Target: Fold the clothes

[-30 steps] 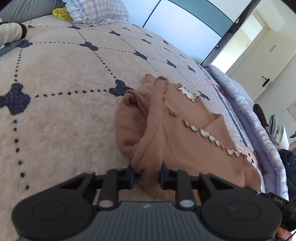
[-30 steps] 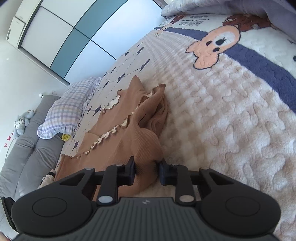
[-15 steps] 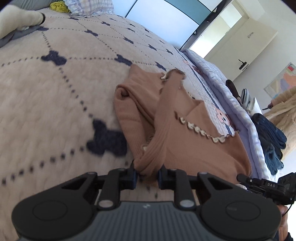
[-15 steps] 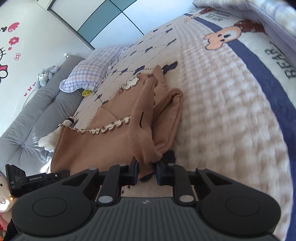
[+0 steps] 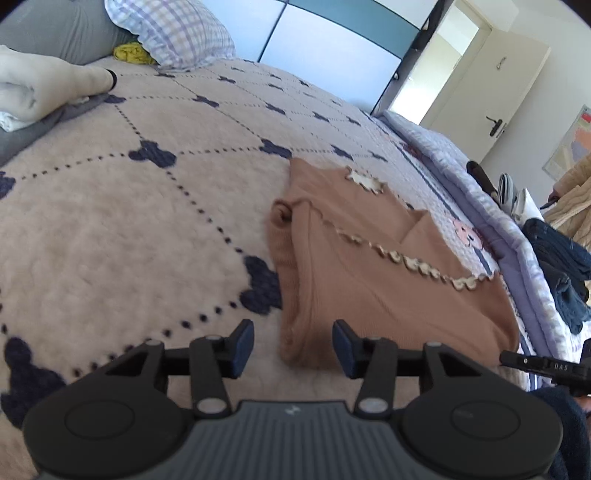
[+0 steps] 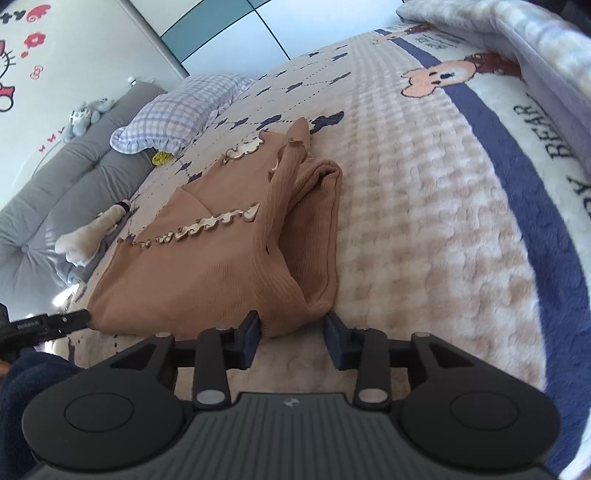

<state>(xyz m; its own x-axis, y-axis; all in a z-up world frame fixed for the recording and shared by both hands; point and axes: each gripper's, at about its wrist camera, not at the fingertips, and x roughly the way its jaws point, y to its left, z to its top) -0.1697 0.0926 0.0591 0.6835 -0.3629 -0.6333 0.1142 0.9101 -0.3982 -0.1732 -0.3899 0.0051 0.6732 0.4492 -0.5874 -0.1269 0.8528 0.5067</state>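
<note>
Garment: tan ruffle-trimmed top [image 5: 369, 266] lies flat on the quilted bed cover [image 5: 129, 221], sleeves folded in over the body. Left gripper [image 5: 293, 341] and right gripper [image 6: 291, 334] both spread wide, holding nothing, each at a near hem corner. Judged step: between folds. Next likely needs re-pinching the hem, folding toward the collar. Fabric contact unclear. No containers seen.

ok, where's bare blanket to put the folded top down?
Free: wide blanket stretch left of the brown top, up to the checked pillow; also right of it toward the bear print. Crowded: white garment at the headboard end.
</note>
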